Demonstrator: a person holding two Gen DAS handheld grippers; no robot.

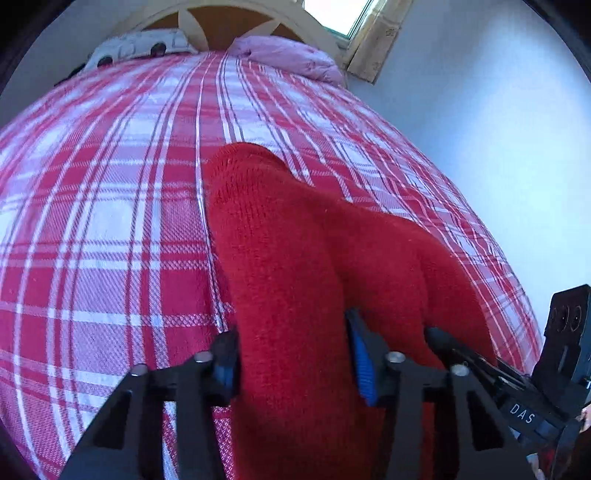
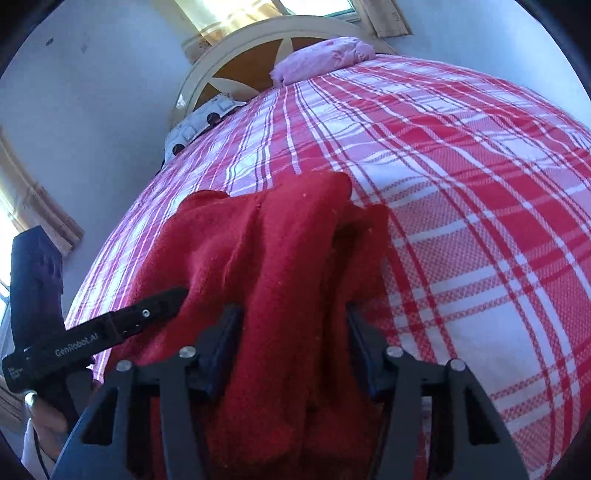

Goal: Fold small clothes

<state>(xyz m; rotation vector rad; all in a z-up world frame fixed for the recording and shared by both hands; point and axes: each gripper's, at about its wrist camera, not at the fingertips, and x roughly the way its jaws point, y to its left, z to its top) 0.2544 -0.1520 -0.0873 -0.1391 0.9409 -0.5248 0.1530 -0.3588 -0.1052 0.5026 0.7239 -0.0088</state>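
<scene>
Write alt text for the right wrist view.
A red knitted garment bunches between the fingers of the right gripper, lying on a red and white plaid bedspread. The left gripper reaches onto the garment from the left; beyond lie a pink pillow and a rounded headboard.

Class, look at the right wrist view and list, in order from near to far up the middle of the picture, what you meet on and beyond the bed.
right gripper closed on the garment → red knitted garment → red-and-white checked bedspread → pink pillow → cream headboard → window
</scene>
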